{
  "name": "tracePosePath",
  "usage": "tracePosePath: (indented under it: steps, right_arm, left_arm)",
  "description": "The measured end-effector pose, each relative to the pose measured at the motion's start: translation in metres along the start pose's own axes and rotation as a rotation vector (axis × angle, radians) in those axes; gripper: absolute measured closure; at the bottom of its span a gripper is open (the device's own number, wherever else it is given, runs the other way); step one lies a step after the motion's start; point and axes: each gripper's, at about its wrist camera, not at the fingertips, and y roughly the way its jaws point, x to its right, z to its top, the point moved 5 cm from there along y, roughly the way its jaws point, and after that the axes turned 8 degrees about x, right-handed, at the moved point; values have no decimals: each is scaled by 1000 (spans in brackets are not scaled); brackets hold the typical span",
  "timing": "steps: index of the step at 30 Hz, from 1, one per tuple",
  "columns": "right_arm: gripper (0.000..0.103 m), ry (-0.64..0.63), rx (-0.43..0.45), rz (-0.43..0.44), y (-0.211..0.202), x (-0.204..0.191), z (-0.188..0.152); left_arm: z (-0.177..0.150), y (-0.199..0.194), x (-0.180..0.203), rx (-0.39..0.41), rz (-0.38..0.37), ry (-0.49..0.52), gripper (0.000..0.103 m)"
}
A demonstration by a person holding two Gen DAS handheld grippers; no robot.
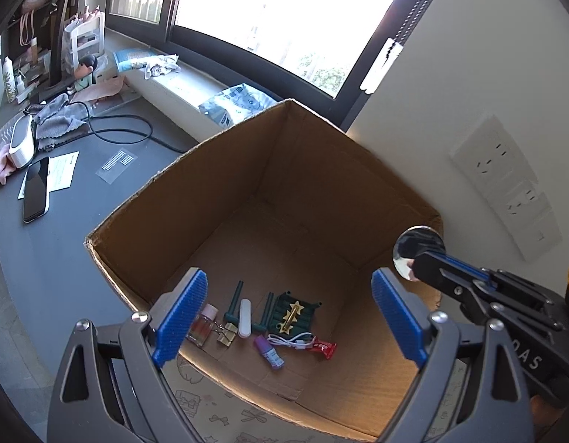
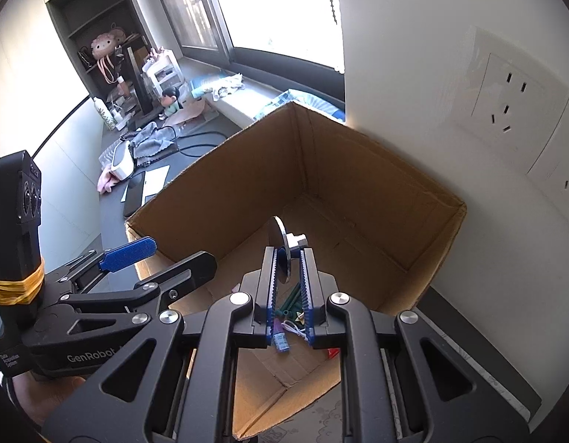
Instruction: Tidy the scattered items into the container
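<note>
An open cardboard box (image 1: 196, 192) stands against the wall; it also shows in the right wrist view (image 2: 362, 181). On its floor lie several small items: a small glass bottle (image 1: 202, 326), a gold binder clip (image 1: 227, 333), a white case (image 1: 245, 318), a green comb-like piece (image 1: 293, 315), a purple tube (image 1: 270, 355), a white cable (image 1: 290, 342) and a red wrapper (image 1: 323, 349). My left gripper (image 1: 290, 317) is open and empty above the box's near edge. My right gripper (image 2: 287, 269) is shut on a small round mirror (image 2: 279, 249), held over the box; the mirror (image 1: 417, 251) also shows in the left wrist view.
A dark desk (image 1: 62, 236) lies left of the box with a phone (image 1: 36, 189), papers (image 1: 61, 171), a grey cloth (image 1: 57, 118) and a black cable (image 1: 122, 125). A window sill (image 1: 181, 85) runs behind. Wall sockets (image 2: 506, 103) are on the right wall.
</note>
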Motion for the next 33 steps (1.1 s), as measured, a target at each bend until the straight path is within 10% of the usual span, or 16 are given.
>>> tracePosePath:
  steps: [7, 21, 33]
  right_arm:
    - [86, 40, 15, -16, 0, 10, 4]
    - [31, 96, 71, -90, -42, 20, -5]
    - [14, 236, 134, -184, -108, 56, -37]
  left_arm:
    - [1, 0, -2, -1, 1, -7, 13]
    - [-3, -27, 17, 20, -19, 31, 13]
    - [-24, -56, 76, -1, -87, 130, 13]
